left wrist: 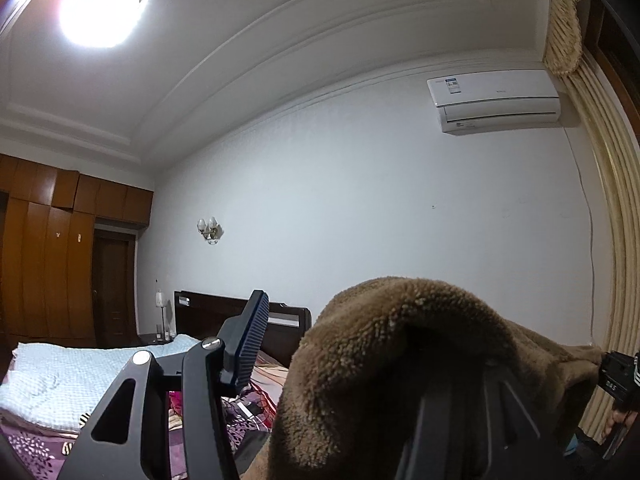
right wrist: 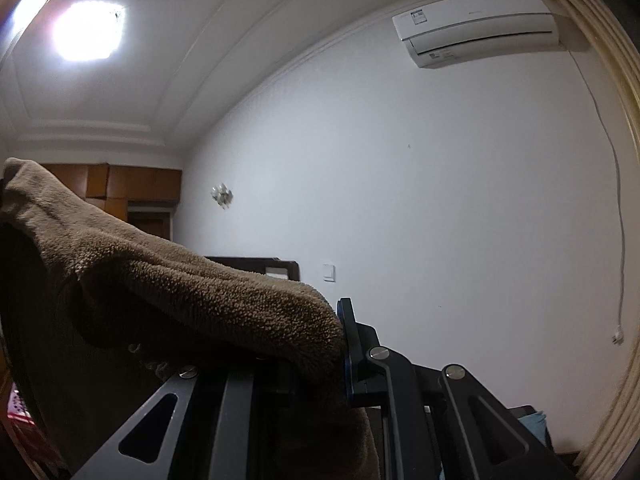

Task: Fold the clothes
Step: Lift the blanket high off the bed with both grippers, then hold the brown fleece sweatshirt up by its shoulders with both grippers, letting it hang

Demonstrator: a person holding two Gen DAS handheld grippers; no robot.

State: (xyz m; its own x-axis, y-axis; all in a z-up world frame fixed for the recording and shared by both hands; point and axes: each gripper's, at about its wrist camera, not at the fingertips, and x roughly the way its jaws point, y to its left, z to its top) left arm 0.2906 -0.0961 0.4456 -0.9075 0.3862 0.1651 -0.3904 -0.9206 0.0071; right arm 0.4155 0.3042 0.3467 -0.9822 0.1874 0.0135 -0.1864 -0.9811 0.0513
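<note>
- Left wrist view: the left gripper (left wrist: 320,364) points upward toward the wall and ceiling; one ribbed finger (left wrist: 250,338) stands bare in the lower centre, and the other is buried under the brown fleece garment (left wrist: 400,360), which fills the lower right of the frame; the jaws look set apart, and whether they pinch the fleece cannot be told.
- Same view: the right gripper (left wrist: 618,380) shows at the right edge, meeting the far end of the garment; the bed (left wrist: 64,376) lies at lower left with a pale blanket on it and patterned fabric below; an air conditioner (left wrist: 494,100) hangs at upper right.
- Right wrist view: the garment (right wrist: 180,292) drapes from the left edge across to the lower centre, covering one finger and touching the blue pad of the other; the jaws appear closed on the fleece.
- Task status: the garment is held aloft between both grippers, clear of the bed; no fold is visible in it, though most of it hangs out of view; judged from this, laying it down and folding remain.
</note>
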